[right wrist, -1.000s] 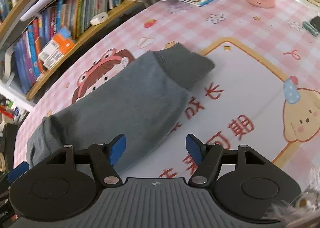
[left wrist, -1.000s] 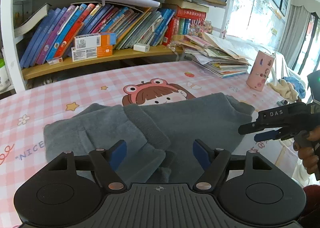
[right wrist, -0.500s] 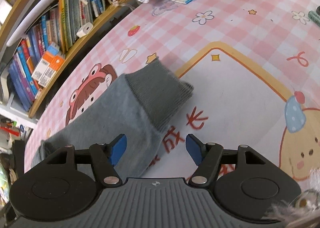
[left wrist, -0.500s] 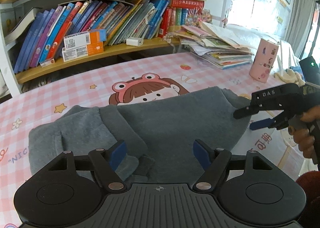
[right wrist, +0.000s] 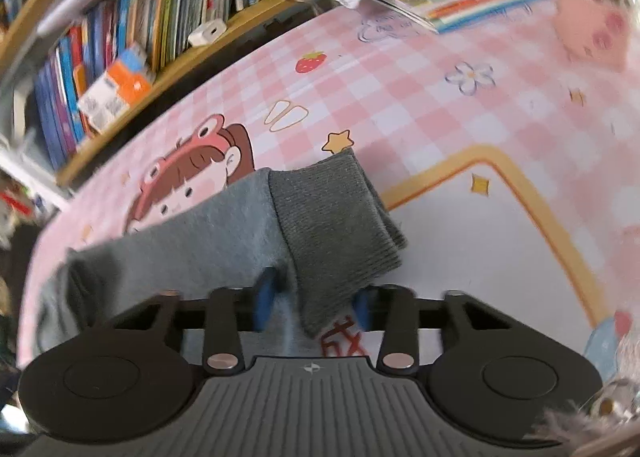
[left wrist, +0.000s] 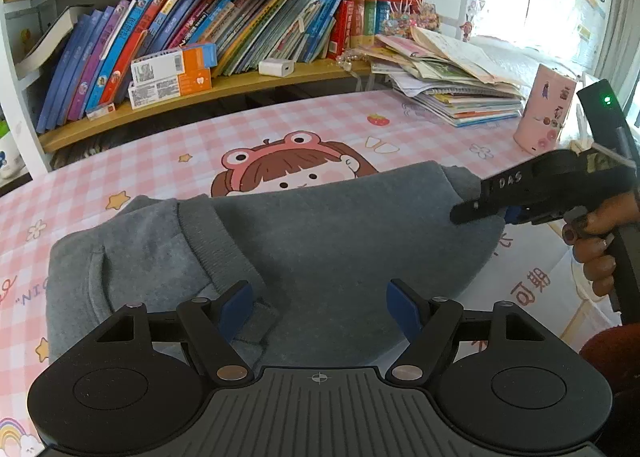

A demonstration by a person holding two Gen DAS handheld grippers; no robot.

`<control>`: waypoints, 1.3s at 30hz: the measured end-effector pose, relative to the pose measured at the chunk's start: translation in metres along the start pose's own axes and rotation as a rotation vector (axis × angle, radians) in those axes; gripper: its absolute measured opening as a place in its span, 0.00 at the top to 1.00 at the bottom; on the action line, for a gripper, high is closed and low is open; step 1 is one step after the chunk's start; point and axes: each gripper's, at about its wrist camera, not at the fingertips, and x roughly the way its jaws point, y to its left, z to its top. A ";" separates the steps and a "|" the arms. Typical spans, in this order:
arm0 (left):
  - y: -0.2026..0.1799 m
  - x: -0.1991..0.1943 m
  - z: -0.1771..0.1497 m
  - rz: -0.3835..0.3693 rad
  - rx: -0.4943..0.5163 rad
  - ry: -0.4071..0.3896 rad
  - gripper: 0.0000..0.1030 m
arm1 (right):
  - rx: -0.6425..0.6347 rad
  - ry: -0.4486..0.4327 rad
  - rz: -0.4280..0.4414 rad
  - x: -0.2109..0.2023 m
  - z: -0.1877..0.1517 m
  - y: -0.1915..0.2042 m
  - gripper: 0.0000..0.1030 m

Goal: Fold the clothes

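Left wrist view: the grey garment [left wrist: 312, 241] lies folded across the tabletop [left wrist: 280, 125], which carries a pink checked cover with a cartoon girl in a frog hat. The left gripper [left wrist: 320, 307] hovers over the garment's near edge with its fingers [left wrist: 236, 307] spread wide and nothing pinched between them. This view alone shows the right gripper [left wrist: 478, 213] from outside, marked "DAS", its tip at the garment's right end, with a hand [left wrist: 596, 233] on its grip. The letters "NIC" are legible on the cover. Right wrist view: only here the ribbed cuff [right wrist: 336, 233] appears, lying between the fingers [right wrist: 264, 297], which are narrow and closing on it. The bookshelf [right wrist: 120, 57] is blurred.
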 end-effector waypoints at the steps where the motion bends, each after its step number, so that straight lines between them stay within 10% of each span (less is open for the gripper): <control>1: -0.001 0.000 0.000 0.003 -0.001 -0.001 0.27 | 0.002 0.004 0.011 0.001 0.001 -0.002 0.79; 10: -0.005 0.000 0.003 0.038 -0.042 -0.016 0.27 | 0.006 -0.143 0.295 -0.032 0.009 0.001 0.84; 23: -0.004 -0.005 0.000 0.075 -0.066 -0.024 0.26 | 0.148 0.009 0.193 0.011 0.008 -0.024 0.68; 39: -0.012 -0.003 0.003 0.046 -0.039 -0.047 0.26 | 0.226 -0.063 0.135 -0.003 0.009 -0.049 0.82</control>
